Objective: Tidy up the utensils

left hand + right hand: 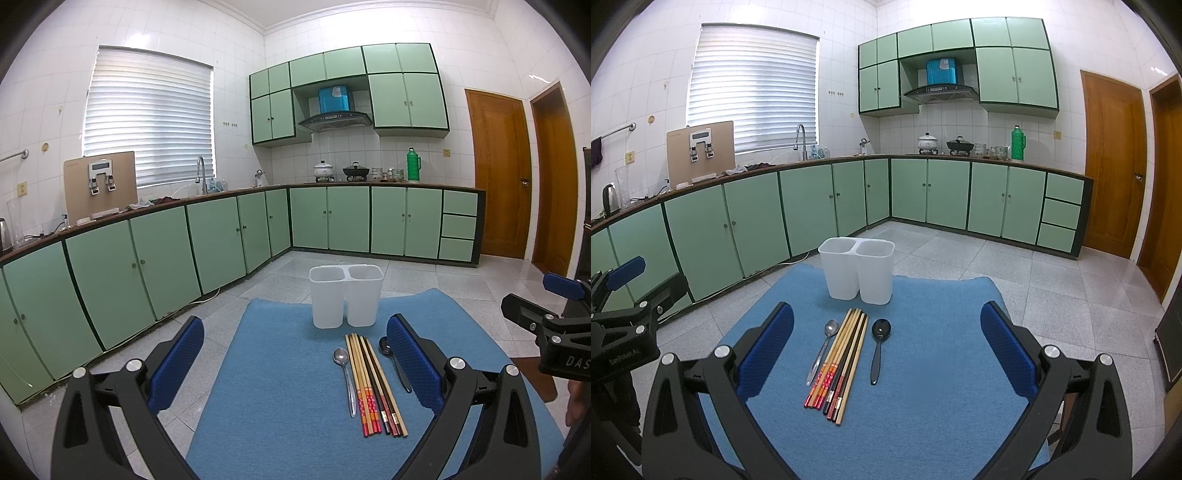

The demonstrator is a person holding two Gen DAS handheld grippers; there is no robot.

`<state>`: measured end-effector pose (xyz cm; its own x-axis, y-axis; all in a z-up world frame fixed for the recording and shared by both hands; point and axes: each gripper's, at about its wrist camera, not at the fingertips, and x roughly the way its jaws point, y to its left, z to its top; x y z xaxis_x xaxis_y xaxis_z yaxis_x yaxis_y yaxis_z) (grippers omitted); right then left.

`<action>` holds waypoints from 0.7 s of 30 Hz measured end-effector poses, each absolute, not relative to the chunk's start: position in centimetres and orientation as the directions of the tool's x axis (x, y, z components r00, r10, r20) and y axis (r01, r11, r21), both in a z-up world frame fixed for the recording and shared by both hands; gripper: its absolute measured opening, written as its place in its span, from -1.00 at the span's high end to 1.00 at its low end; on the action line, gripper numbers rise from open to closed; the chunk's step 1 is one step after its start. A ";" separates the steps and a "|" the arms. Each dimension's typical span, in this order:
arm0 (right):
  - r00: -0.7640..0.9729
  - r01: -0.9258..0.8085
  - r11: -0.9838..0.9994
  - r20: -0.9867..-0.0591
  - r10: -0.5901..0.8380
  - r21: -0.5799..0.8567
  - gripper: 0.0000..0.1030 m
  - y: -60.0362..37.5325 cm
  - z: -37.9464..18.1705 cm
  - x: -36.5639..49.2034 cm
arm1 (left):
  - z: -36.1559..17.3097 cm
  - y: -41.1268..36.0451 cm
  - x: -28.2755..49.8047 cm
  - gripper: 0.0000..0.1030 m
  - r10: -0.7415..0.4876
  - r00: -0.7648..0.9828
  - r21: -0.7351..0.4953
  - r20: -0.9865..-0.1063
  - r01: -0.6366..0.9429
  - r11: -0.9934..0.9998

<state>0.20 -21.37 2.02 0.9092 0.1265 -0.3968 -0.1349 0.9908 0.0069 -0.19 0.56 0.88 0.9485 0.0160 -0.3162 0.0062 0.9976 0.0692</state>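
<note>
Both tongs, left and right, hover spread apart and empty; chopsticks lie lengthwise ahead, pointing toward the white holder, nearer the right.

Matt blue cloth mat – glossy metal spoon, translucent plastic holder, wooden chopsticks

White-tiled walls enclose a kitchen with a grey speckled tile floor. Pale green cabinets wrap the left and far sides. A bright window with closed blinds sits left; wooden doors stand right.
</note>
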 end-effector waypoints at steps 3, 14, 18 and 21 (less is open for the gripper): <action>0.908 -0.132 0.991 -0.400 0.124 0.007 -0.90 -21.4 1.9 0.3 | 0.5 0.7 0.2 -0.88 0.018 0.948 0.069 -0.319 0.004 0.998; 0.898 -0.127 0.992 -0.423 0.119 0.009 -0.90 -21.0 0.8 1.1 | -0.2 0.5 1.0 -0.88 0.020 0.943 0.071 -0.331 0.004 0.997; 0.893 -0.120 0.993 -0.436 0.113 0.011 -0.90 -21.0 0.3 1.6 | -0.7 0.5 1.7 -0.88 0.020 0.939 0.069 -0.342 0.004 0.998; 0.885 -0.115 0.993 -0.453 0.109 0.014 -0.90 -21.1 -0.1 2.2 | -1.0 0.5 2.1 -0.88 0.022 0.936 0.073 -0.351 0.004 0.997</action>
